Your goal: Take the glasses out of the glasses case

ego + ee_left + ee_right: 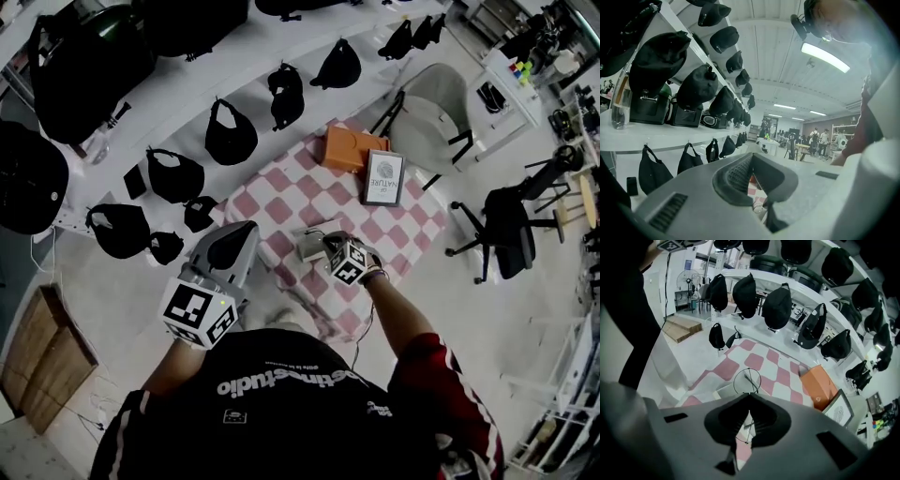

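Closest to the head camera is the left gripper [232,244], a grey two-jaw tool topped by a marker cube. It is held up near the person's chest and off to the side of the table, and its own view shows the ribbed jaws drawn together with nothing between them. Lower down, the right gripper [750,397] has its jaws pinched on the thin black wire-rimmed glasses [747,380]. One round lens stands out past the jaw tips, and the rest of the frame runs back between the pads. The glasses hang just above the small open white glasses case [310,247], which sits on the pink-and-white checked tablecloth [281,187]. Whether they are fully clear of the case cannot be told. The main danger looks to be the hold itself: the pinch is on fine wire, so a hard squeeze could bend the frame, and a loose one could let the glasses swing or drop. With the left gripper nowhere near it, the light case could also come up or skid if a temple arm snags its edge.
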Demonstrator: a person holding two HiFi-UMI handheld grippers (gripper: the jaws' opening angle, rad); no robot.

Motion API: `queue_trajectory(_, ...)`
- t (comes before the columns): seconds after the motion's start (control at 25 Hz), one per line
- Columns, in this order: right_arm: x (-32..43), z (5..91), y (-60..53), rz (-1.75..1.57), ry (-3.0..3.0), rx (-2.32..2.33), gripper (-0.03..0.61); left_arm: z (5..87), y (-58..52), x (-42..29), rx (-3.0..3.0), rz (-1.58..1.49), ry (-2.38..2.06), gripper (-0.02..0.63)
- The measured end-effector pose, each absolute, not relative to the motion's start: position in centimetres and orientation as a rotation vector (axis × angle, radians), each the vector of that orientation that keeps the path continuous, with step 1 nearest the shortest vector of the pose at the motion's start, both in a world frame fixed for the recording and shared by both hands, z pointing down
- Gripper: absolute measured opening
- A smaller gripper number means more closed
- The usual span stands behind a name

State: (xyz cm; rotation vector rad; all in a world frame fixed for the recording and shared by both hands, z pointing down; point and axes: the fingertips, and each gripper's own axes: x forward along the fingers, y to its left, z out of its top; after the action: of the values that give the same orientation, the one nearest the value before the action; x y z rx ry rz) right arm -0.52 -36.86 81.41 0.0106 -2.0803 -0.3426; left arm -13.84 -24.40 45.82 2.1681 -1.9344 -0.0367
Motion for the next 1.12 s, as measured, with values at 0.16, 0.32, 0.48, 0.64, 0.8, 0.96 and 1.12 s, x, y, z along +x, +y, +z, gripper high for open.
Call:
queue_trajectory(0.16,-0.3,79.9,-36.5,-0.287,-2.102,0.093,0.011,45.2,-24.5,-14.0,2.209,-0.033,-1.892,0.006)
queue_trajectory(0.32,0.2,78.5,-35.6,-0.222,-2.127,0.176,0.011,44.3,-24.8,-13.8,2.256,-0.030,-1.851,0.006)
queue_trajectory(0.48,0.7,76.6,-35.2,-0.149,-2.150,0.288,0.011,44.1,-25.2,-13.8,2.293,-0.025,-1.807,0.006)
queue_trajectory(0.64,1.5,74.7,-34.3,-0.090,-2.175,0.380,0.012,44.2,-25.4,-13.6,2.322,-0.021,-1.764,0.006)
queue_trajectory(0.8,3.0,73.0,-33.3,-0.021,-2.191,0.485,0.012,43.7,-25.6,-13.3,2.361,-0.027,-1.720,0.006)
queue_trajectory(0.96,4.6,71.5,-32.8,0.041,-2.203,0.592,0.011,43.6,-26.1,-13.2,2.398,-0.028,-1.688,0.006)
queue_trajectory(1.12,6.4,69.9,-32.0,0.076,-2.203,0.690,0.011,43.5,-26.4,-13.9,2.408,-0.029,-1.677,0.006)
